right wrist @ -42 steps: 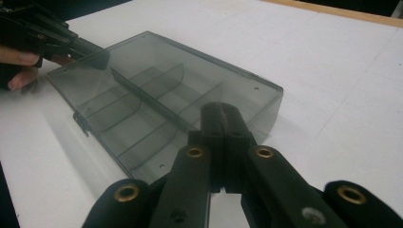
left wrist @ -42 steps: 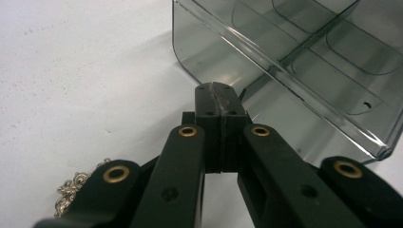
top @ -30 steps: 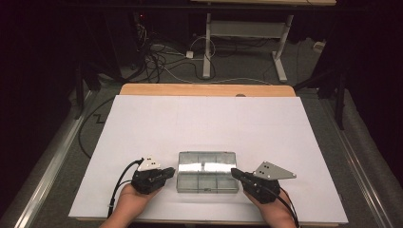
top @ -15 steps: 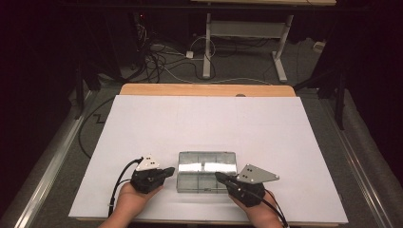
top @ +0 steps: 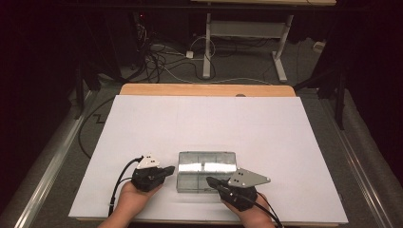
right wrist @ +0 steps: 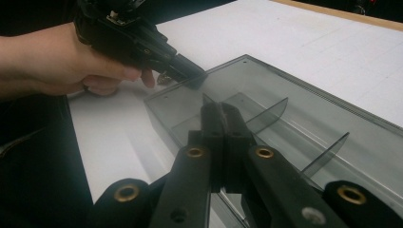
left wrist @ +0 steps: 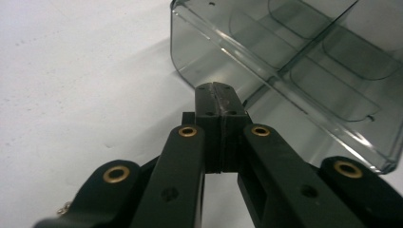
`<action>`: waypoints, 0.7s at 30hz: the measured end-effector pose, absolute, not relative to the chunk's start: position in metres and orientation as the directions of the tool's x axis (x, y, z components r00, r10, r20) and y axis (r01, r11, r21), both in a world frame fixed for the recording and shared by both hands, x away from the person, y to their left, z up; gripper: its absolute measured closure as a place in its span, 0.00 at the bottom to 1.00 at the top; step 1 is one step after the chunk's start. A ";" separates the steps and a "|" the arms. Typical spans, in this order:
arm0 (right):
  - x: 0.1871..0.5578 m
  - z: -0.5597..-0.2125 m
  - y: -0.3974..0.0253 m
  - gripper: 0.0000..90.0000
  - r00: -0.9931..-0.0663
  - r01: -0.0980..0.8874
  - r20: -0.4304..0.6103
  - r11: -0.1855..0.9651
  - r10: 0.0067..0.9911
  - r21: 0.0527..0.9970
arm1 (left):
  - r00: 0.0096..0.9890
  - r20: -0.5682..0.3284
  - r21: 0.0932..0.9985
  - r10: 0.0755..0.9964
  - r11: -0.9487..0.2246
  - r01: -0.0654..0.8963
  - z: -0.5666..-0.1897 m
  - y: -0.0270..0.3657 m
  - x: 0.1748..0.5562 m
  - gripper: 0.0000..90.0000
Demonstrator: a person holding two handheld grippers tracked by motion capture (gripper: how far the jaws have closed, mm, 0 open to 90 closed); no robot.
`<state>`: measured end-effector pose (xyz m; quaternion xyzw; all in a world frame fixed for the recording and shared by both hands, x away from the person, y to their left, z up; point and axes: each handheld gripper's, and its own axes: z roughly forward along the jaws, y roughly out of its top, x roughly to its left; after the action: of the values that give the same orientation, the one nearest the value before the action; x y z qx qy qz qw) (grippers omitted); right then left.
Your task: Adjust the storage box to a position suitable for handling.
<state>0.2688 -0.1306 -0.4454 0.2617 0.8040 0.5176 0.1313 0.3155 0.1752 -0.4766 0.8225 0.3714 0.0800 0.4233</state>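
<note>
The white bench (top: 214,123) lies bare beyond the clear plastic box (top: 206,171), so passage there is unhindered. The box is flanked closely by the left gripper (top: 167,171) and the right gripper (top: 211,181), and the near edge is crowded by both hands.

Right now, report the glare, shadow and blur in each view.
High view: a bright glare band runs across the clear smoky plastic divided box; the surroundings are dark. Left gripper view: the shut left gripper throws a soft shadow on the white table sheet. Right gripper view: the right gripper looks blurred up close.
</note>
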 end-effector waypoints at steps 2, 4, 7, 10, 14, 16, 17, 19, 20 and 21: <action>0.267 -0.445 -0.131 1.00 -0.829 0.287 0.064 0.325 0.556 0.901 | 0.717 -0.183 0.758 0.673 -0.368 0.539 -0.475 0.174 0.315 0.97; 0.267 -0.445 -0.131 1.00 -0.834 0.281 0.061 0.326 0.549 0.902 | 0.718 -0.178 0.759 0.672 -0.371 0.535 -0.475 0.174 0.314 0.97; 0.265 -0.446 -0.128 1.00 -0.840 0.278 0.059 0.335 0.540 0.900 | 0.721 -0.178 0.761 0.669 -0.371 0.532 -0.474 0.173 0.314 0.97; 0.263 -0.447 -0.127 1.00 -0.845 0.282 0.064 0.341 0.530 0.897 | 0.722 -0.181 0.764 0.668 -0.367 0.531 -0.473 0.173 0.315 0.97; 0.257 -0.448 -0.124 1.00 -0.854 0.288 0.081 0.338 0.514 0.896 | 0.721 -0.186 0.765 0.668 -0.362 0.532 -0.473 0.171 0.315 0.97; 0.257 -0.448 -0.123 1.00 -0.858 0.286 0.083 0.336 0.507 0.898 | 0.723 -0.187 0.768 0.665 -0.361 0.530 -0.473 0.171 0.316 0.97; 0.256 -0.448 -0.123 1.00 -0.859 0.289 0.088 0.336 0.505 0.896 | 0.723 -0.191 0.768 0.664 -0.357 0.531 -0.473 0.170 0.317 0.97; 0.255 -0.452 -0.121 1.00 -0.862 0.299 0.095 0.348 0.499 0.888 | 0.726 -0.192 0.766 0.661 -0.361 0.531 -0.474 0.169 0.319 0.97; 0.255 -0.452 -0.121 1.00 -0.862 0.299 0.095 0.348 0.499 0.888 | 0.726 -0.190 0.767 0.661 -0.361 0.530 -0.474 0.169 0.318 0.97; 0.254 -0.453 -0.120 1.00 -0.864 0.296 0.088 0.357 0.496 0.886 | 0.728 -0.187 0.768 0.660 -0.363 0.527 -0.473 0.170 0.317 0.97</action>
<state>0.2543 -0.1198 -0.4532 0.2418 0.8179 0.5128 0.0975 0.3174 0.1695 -0.4731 0.8221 0.3609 0.0766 0.4336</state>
